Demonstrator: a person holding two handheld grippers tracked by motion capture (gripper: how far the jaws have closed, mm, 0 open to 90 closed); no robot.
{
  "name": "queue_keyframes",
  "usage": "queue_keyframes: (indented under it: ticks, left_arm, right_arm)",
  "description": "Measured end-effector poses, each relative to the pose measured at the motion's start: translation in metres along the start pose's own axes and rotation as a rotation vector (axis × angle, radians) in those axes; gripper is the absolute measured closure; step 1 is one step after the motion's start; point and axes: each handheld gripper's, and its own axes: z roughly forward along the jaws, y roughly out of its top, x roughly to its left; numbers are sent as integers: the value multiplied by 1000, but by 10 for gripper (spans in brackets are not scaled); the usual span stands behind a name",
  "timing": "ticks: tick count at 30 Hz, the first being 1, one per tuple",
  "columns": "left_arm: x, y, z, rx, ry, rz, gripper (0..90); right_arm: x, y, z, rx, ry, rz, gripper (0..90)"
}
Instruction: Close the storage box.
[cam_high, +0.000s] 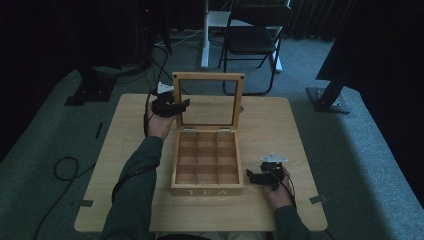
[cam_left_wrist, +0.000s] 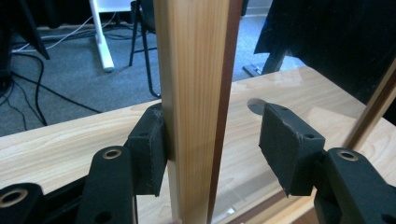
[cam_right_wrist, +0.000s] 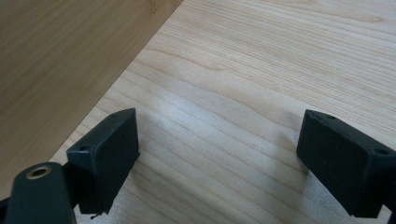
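A wooden tea box (cam_high: 206, 191) with several empty compartments sits mid-table, its glass-paned lid (cam_high: 208, 76) standing upright at the back. My left gripper (cam_high: 184, 104) is at the lid's left side. In the left gripper view the lid's left frame bar (cam_left_wrist: 191, 70) stands between the jaws of this gripper (cam_left_wrist: 217, 140). The left pad (cam_left_wrist: 148, 154) touches the wood and the right pad (cam_left_wrist: 287, 144) stands clear of it. My right gripper (cam_high: 251, 176) rests on the table by the box's front right corner. Its jaws (cam_right_wrist: 219, 154) are open over bare table, beside the box wall (cam_right_wrist: 56, 56).
The light wooden table (cam_high: 280, 125) has free surface left and right of the box. Behind it stand a black folding chair (cam_high: 252, 35) and a white post (cam_high: 206, 35). Cables (cam_high: 65, 167) lie on the carpet at left, and black stand bases (cam_high: 327, 97) sit at both sides.
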Motion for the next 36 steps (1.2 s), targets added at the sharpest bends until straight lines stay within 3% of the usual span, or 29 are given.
queue_keyframes:
  ticks: [15,19,27,32,36]
  left_arm:
    - [-3,-8,-20,-26,-44,16,458]
    - [-7,-9,-26,-33,-13,38,490]
    - [-10,-10,-34,-31,-10,46,512]
    - [-9,-9,-54,-102,-13,9,568]
    - [-10,-3,-68,-125,-5,19,572]
  right_arm:
    - [0,0,0,0,-1,1,124]
    - [0,0,0,0,-1,1,124]
    - [0,0,0,0,-1,1,125]
    - [0,0,0,0,-1,2,124]
    - [0,0,0,-1,-2,0,125]
